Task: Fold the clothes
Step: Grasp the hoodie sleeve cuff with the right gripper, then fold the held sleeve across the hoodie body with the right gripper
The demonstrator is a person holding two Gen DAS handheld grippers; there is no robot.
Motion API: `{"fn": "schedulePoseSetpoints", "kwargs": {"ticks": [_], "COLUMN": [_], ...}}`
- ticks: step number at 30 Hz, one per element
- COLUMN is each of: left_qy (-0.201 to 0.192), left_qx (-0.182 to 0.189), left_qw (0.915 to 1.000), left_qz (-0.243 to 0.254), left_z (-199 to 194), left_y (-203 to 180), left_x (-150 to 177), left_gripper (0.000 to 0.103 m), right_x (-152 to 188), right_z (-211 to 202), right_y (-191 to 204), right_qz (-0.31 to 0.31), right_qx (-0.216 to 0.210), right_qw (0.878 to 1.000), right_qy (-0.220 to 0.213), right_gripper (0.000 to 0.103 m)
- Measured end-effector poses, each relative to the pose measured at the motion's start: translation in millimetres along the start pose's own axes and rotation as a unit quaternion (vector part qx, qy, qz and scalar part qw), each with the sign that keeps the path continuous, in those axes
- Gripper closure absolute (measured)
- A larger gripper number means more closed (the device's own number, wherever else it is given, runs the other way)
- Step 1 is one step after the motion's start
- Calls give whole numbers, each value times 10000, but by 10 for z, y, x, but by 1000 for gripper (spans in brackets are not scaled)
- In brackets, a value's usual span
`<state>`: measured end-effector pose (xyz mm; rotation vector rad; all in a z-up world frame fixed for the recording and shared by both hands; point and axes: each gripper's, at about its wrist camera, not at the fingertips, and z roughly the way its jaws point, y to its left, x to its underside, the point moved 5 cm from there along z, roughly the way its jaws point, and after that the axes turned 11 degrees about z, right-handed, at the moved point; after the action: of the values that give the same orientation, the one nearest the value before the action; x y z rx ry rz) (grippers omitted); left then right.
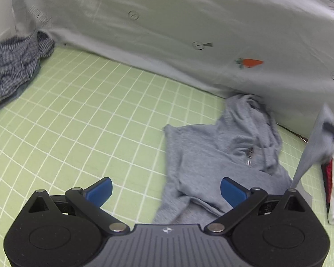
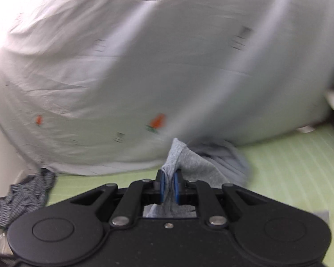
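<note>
- Your left gripper point(image 1: 165, 191) had its jaws spread wide, empty, hovering over the grey hoodie point(image 1: 213, 155).
- Your right gripper point(image 2: 169, 188) had its jaws pinched on a fold of the hoodie point(image 2: 189, 166).
- Hoodie lay crumpled on the green grid mat point(image 1: 89, 111), beside the pale sheet point(image 1: 167, 22).

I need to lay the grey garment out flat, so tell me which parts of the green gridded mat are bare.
The green gridded mat is bare across its wide middle, between the crumpled blue checked shirt and the grey hooded sweatshirt, up to the pale printed sheet. It is crowded around the sweatshirt, which the right gripper pinches.
</note>
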<state>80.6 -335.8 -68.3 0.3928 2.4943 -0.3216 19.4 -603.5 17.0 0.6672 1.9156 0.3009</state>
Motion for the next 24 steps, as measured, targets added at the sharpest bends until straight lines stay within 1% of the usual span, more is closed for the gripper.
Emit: {"fn": "schedulePoseSetpoints", "kwargs": {"ticks": [2,4,8,11,13,15,16,17,18,19,20,21,23,24], "left_qy": [51,133,314,384,419,473,499,514,521,521,516,516,533,542], "left_qx": [-62,-141,-286,-435,-514,-588,-616,-634,-646,-652,-654,-660,-652,-641], "left_qw": [9999,9996,9983,9969,9960,9950,9945,9941,9938,9936,9936,9935,9936,9937], "left_qz": [-100,-219,-402,-536,-605,-657,-685,-714,-741,-758,-766,-766,-750,-736], "left_z": [92,179,320,350,367,400,415,425,431,436,439,444,473,493], "left_y": [87,176,325,424,480,522,538,550,563,572,578,582,579,570], "left_x": [10,29,80,105,118,126,130,130,129,126,122,119,114,113], "left_gripper": [2,2,2,2,2,1,1,2,2,2,2,2,2,2], "right_x": [-53,-36,210,474,626,749,800,849,877,881,874,865,858,855], "right_z": [122,274,631,856,994,1129,1178,1216,1239,1231,1193,1148,1078,1042], "right_y": [241,449,837,1075,1179,1233,1228,1214,1198,1162,1096,1004,707,548], "right_qz": [-10,116,419,449,444,470,452,418,353,289,248,204,148,124], "right_qx": [-320,-679,-1344,-1703,-1830,-1928,-1887,-1791,-1668,-1537,-1434,-1353,-888,-621], "right_qw": [9995,9974,9867,9759,9703,9643,9628,9622,9630,9659,9698,9729,9793,9817], "right_qy": [45,207,815,1287,1518,1752,1882,2010,2087,2063,1959,1866,1813,1796], "right_gripper": [94,94,94,94,94,90,80,53,38,17,12,12,5,5]}}
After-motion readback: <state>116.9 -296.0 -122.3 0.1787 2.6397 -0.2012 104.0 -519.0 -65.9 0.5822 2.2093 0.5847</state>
